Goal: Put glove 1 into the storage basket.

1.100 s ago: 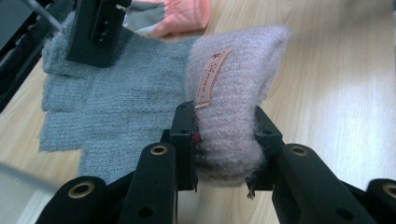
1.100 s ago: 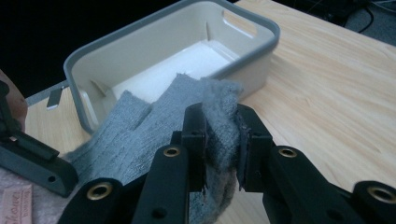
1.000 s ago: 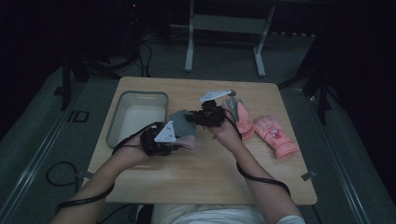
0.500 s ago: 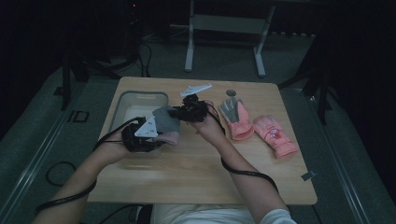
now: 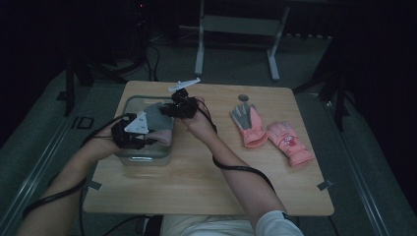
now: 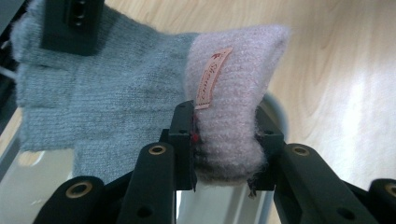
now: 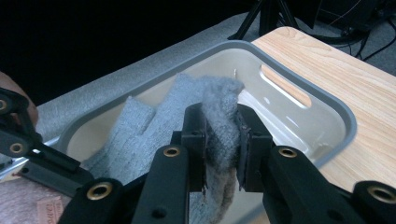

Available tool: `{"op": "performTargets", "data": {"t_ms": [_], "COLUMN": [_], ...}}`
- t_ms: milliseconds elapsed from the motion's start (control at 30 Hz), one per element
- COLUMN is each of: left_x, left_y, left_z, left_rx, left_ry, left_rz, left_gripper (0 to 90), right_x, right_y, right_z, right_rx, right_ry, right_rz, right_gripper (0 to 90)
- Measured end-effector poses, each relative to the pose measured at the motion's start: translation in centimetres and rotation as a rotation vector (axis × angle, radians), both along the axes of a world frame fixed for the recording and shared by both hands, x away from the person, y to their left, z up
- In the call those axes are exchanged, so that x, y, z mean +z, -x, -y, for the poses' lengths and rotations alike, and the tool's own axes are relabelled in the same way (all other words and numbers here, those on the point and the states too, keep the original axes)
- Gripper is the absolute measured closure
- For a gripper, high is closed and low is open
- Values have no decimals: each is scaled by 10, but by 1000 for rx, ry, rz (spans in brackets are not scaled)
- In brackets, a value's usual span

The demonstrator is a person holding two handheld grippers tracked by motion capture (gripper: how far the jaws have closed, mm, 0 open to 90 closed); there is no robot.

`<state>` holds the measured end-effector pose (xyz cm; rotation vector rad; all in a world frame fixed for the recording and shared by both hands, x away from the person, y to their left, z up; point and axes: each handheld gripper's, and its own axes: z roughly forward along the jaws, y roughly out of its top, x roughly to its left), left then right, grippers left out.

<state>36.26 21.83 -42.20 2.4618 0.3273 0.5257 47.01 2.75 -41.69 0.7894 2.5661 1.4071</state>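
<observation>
A grey knitted glove [image 5: 158, 117] with a pink cuff [image 5: 163, 137] hangs stretched between both grippers, over the clear grey-rimmed bin [image 5: 143, 158] at the table's left. My left gripper [image 6: 224, 144] is shut on the pink cuff [image 6: 233, 88], which carries a small label. My right gripper [image 7: 222, 140] is shut on a bunched fold of the grey finger end [image 7: 219, 98]. In the right gripper view the glove's fingers [image 7: 140, 135] droop down into the bin [image 7: 299, 79]. In the high view the left gripper [image 5: 150, 140] is at the bin's near side and the right gripper [image 5: 169, 109] at its far right.
Two pink gloves lie on the wooden table's right half: one with a grey palm [image 5: 248, 125], one with a printed figure [image 5: 290, 143]. A round hole [image 5: 243, 98] shows in the tabletop near them. Cables trail from both grippers across the near table.
Both hands have carried the grey glove leftward from the table's middle to above the bin. The two pink gloves have not moved.
</observation>
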Motion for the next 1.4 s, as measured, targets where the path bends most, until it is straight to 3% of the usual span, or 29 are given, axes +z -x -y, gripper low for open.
{"op": "performTargets", "data": {"t_ms": [200, 300, 433, 467, 500, 567, 600, 667, 767, 833, 900, 1100, 1167, 1267, 1367, 1400], "left_x": [-8, -21, -32, -41, -41, -47, -51, -53, -57, -57, -58, -63, -64, -65, -65, -64], "left_y": [-17, -27, -33, -38, -38, -43, -48, -50, -60, -61, -66, -72, -72, -72, -70, -69], "left_z": [-16, -21, -25, -27, -27, -29, -29, -28, -21, -18, -13, -12, -11, -10, -11, -12], "left_rx": [28, 29, 18, 8, 8, 2, -4, -3, -4, -5, -13, -4, 1, 36, 59, 69], "left_ry": [-9, -9, -10, -24, -24, -50, -51, -58, -99, -108, -123, -146, -155, -132, -117, -107], "left_rz": [-54, -81, -78, -95, -95, -116, -152, -166, -235, -241, -278, -302, -307, -320, -302, -305], "left_gripper": [672, 672, 672, 671, 669, 668, 667, 667, 667, 668, 667, 654, 615, 533, 478, 407], "right_x": [-15, -27, -38, -47, -51, -59, -62, -67, -72, -73, -73, -63, -61, -56, -55, -55], "right_y": [-15, -21, -24, -27, -28, -29, -29, -29, -30, -29, -29, -27, -26, -20, -18, -18], "right_z": [-18, -25, -28, -29, -29, -30, -32, -33, -37, -36, -34, -24, -23, -15, -11, -7], "right_rx": [-17, -33, -55, -73, -78, -82, -86, -96, -102, -116, -121, -120, -116, -94, -98, -97], "right_ry": [1, 6, 9, 21, 30, 54, 67, 80, 111, 132, 157, 102, 94, 78, 72, 70], "right_rz": [-22, -37, -51, -67, -77, -73, -75, -79, -82, -77, -57, -42, -41, -37, -36, -41], "right_gripper": [763, 763, 763, 762, 761, 761, 761, 760, 733, 708, 674, 556, 534, 489, 483, 477]}}
